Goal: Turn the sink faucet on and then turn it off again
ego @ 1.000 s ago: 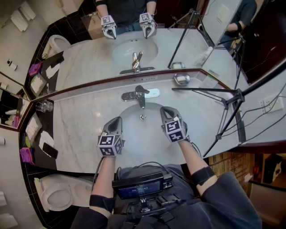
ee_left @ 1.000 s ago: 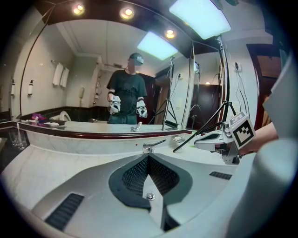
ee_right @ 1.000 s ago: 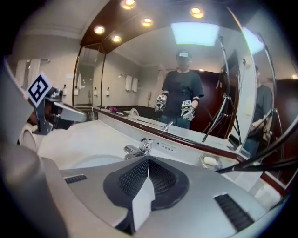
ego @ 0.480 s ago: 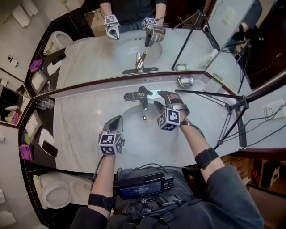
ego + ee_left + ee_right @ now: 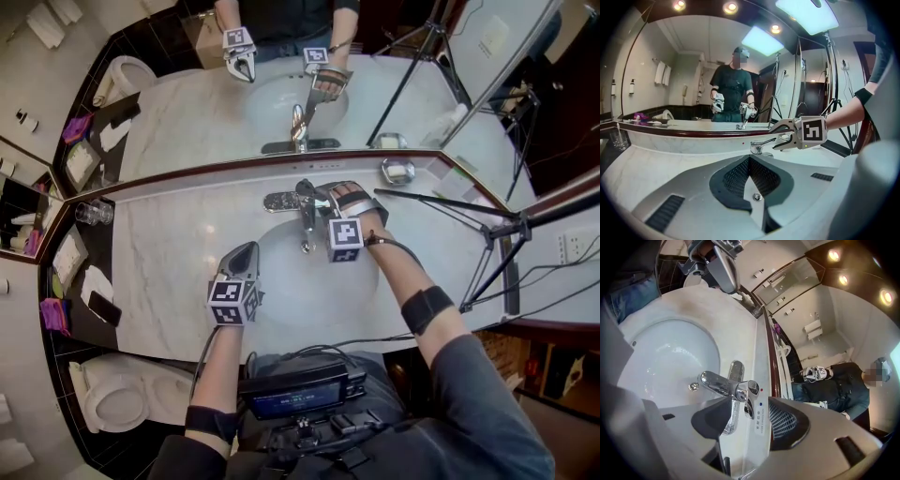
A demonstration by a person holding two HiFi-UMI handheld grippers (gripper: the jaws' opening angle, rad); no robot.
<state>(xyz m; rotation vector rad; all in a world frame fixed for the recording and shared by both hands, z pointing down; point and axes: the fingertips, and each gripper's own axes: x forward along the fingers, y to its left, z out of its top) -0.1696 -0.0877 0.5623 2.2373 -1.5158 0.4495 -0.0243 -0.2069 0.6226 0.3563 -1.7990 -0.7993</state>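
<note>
Now the right gripper [image 5: 323,202], rolled over, has closed in on the faucet [image 5: 302,199]; its jaws have just opened wide, lever [image 5: 748,404] between them, ungripped. Left gripper [image 5: 241,261] stays shut, unmoved.

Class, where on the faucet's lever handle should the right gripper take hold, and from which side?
Grip the free tip of the lever, probably coming from the right of the faucet: it juts sideways toward the right gripper, whose jaws, just opening, stand either side of it.
</note>
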